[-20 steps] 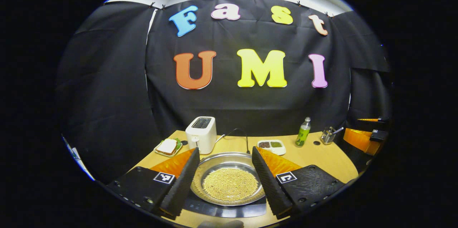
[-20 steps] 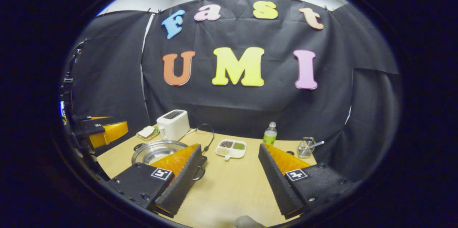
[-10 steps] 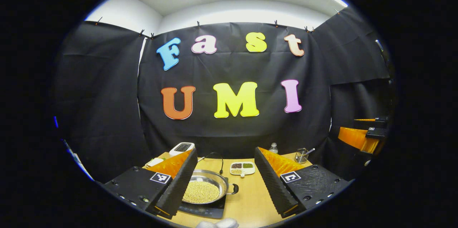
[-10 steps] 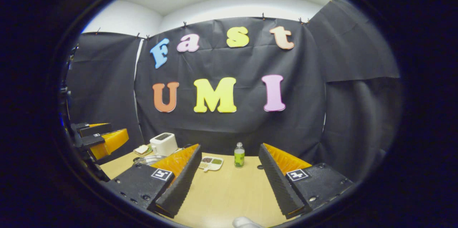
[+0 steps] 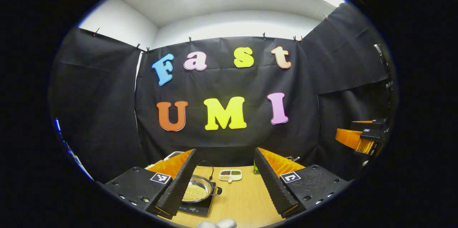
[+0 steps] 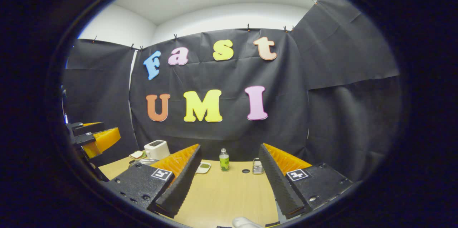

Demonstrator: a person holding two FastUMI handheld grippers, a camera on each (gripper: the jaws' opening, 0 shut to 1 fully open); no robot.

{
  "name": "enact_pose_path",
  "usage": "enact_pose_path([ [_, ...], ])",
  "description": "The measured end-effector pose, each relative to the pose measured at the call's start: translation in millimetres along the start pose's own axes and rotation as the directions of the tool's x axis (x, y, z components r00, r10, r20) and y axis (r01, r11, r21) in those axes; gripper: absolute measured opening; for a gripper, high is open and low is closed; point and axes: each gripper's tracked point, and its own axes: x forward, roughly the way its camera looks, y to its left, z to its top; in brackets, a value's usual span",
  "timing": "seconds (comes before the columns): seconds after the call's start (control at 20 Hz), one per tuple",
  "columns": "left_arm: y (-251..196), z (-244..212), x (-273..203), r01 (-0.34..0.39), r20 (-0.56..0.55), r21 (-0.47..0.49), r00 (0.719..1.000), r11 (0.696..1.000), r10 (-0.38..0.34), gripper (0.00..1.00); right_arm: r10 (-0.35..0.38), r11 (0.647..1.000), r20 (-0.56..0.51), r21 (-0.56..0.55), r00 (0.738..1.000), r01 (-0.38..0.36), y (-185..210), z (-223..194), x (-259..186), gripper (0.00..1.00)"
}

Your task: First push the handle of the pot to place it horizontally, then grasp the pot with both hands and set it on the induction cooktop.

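We see bare wood across the middle and near part of the desk (image 6: 229, 192), with the clutter kept toward its far edge: a toaster (image 6: 156, 149), a green bottle (image 6: 224, 160) and a divided dish (image 5: 230, 175). The pot (image 5: 195, 192) sits on the induction cooktop (image 5: 195, 208) near the desk's left side, a shallow steel pan holding pale beans, one small loop handle pointing right. Our left tool (image 5: 224, 188) is spread wide and holds nothing, clear of the pot. Our right tool (image 6: 229, 185) is likewise wide apart and empty above the bare wood.
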Motion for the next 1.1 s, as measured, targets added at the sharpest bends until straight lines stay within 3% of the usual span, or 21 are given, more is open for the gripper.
enact_pose_path([
  [0.45, -15.2, 13.3, -5.4, 0.016, 0.016, -0.004, 1.000, 1.000, -0.016, 0.95, -0.031, 1.000, 0.014, 0.001, 0.999, 0.031, -22.6, 7.4, -7.0, 1.00],
  [1.1, -11.0, 8.3, 3.6, 0.036, -0.003, -0.012, 0.999, 0.999, -0.036, 0.95, -0.041, 0.999, -0.016, 0.000, 0.999, 0.041, -19.6, 7.3, -3.6, 1.00],
])
